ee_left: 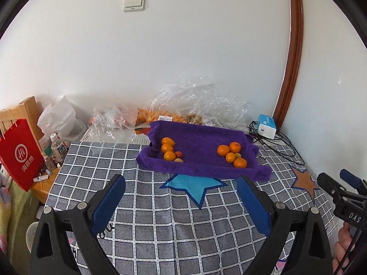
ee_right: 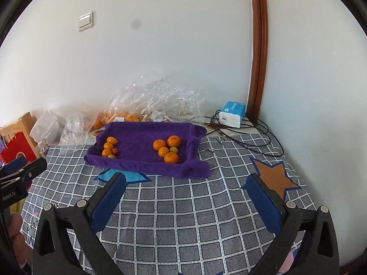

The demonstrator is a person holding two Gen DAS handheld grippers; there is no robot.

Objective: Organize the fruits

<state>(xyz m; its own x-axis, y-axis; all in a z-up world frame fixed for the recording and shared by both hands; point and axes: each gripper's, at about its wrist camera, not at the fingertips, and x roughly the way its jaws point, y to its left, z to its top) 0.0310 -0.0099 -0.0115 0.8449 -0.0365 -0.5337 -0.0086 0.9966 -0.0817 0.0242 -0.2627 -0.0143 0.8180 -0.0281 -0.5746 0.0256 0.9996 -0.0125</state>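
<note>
A purple towel-lined tray (ee_left: 197, 142) (ee_right: 142, 135) sits at the far middle of the checked table. A left cluster of small orange fruits (ee_left: 169, 149) (ee_right: 109, 147) lies by its left wall, with a reddish one and a pale one. A right cluster of round oranges (ee_left: 232, 154) (ee_right: 168, 149) lies near its right wall. My left gripper (ee_left: 181, 178) is open and empty, above the table in front of the tray. My right gripper (ee_right: 187, 178) is open and empty, also short of the tray. Each gripper shows at the edge of the other's view (ee_left: 339, 190) (ee_right: 20, 171).
Crumpled clear plastic bags (ee_left: 197, 100) (ee_right: 151, 98) with more oranges lie behind the tray against the wall. A blue-white box (ee_left: 267, 126) (ee_right: 232, 113) and black cables (ee_right: 247, 137) sit at the back right. A red paper bag (ee_left: 19, 155), bottle (ee_left: 58, 146) and white bag stand left.
</note>
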